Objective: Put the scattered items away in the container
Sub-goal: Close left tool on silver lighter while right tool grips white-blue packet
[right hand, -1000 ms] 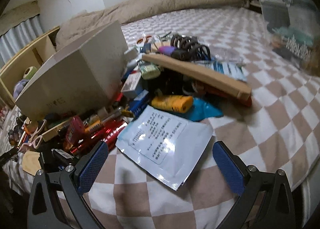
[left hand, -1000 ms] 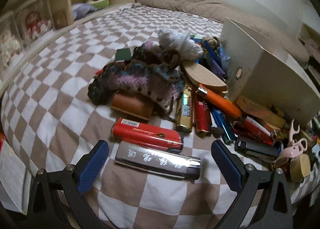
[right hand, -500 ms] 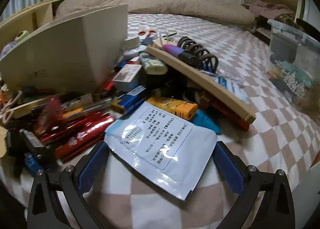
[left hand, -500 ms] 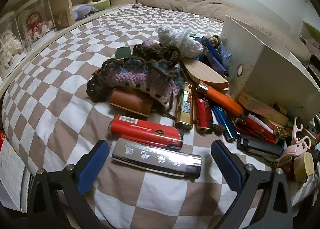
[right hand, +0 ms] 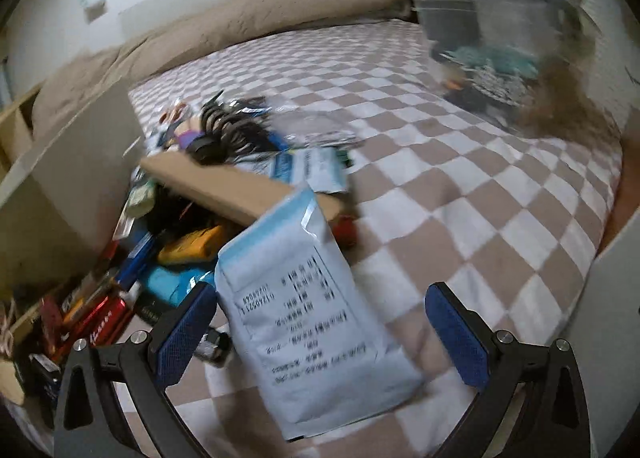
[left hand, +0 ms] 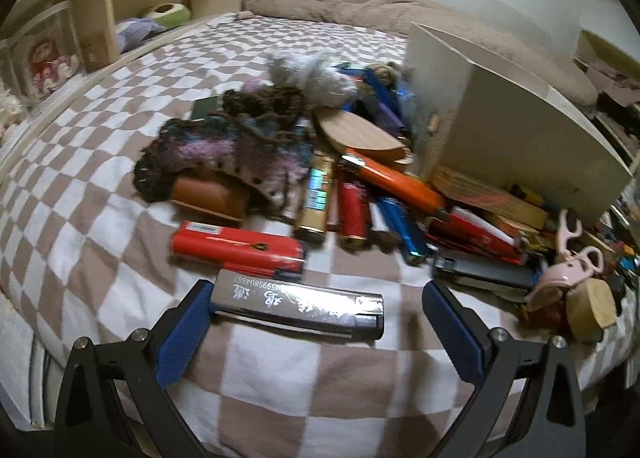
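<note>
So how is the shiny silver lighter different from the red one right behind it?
The silver lighter is mirror-shiny with pale writing along it; the red lighter is plain red with a small white label. The silver one lies between the left gripper's open fingers, against the left finger; the red one lies beyond them. Both are long, flat, and lie lengthwise on the checkered bedspread.

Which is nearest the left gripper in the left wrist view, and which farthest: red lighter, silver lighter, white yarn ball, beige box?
1. Silver lighter, between the left gripper's fingers.
2. Red lighter, just behind it.
3. Beige box, right.
4. White yarn ball, back of pile.
</note>
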A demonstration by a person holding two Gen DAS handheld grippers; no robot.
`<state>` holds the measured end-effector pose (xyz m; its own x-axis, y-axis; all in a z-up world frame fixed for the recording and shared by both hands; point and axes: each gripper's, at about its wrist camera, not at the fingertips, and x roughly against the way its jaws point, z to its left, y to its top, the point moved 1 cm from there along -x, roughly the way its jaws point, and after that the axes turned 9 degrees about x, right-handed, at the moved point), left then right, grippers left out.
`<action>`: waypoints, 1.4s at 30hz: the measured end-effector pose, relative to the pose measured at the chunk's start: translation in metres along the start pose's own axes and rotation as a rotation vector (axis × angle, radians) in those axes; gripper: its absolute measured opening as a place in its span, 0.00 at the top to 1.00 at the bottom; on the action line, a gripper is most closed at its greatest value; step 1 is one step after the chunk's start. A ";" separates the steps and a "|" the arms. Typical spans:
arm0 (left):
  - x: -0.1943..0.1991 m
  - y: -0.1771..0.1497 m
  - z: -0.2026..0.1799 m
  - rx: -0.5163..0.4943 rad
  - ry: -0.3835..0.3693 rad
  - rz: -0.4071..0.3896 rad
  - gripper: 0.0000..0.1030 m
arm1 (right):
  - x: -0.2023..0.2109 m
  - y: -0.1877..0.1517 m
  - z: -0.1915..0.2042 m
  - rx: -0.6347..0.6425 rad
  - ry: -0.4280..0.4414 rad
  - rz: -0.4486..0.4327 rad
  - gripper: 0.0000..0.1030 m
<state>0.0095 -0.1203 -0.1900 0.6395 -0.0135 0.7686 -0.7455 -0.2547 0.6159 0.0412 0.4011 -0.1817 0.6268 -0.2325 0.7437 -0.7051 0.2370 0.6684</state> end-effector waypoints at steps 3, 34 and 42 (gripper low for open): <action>0.001 -0.001 -0.006 -0.027 -0.033 0.009 0.00 | 0.002 0.003 0.003 0.033 0.022 -0.011 0.00; -0.006 -0.003 -0.011 -0.084 0.048 0.038 0.00 | -0.001 -0.001 0.004 0.091 0.031 0.085 0.37; -0.010 -0.006 -0.015 -0.124 0.085 0.040 0.03 | 0.000 -0.002 0.005 0.081 0.036 0.084 0.37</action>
<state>0.0048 -0.1038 -0.1985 0.5947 0.0618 0.8016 -0.7909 -0.1340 0.5971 0.0414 0.3953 -0.1831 0.5749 -0.1812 0.7979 -0.7790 0.1771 0.6015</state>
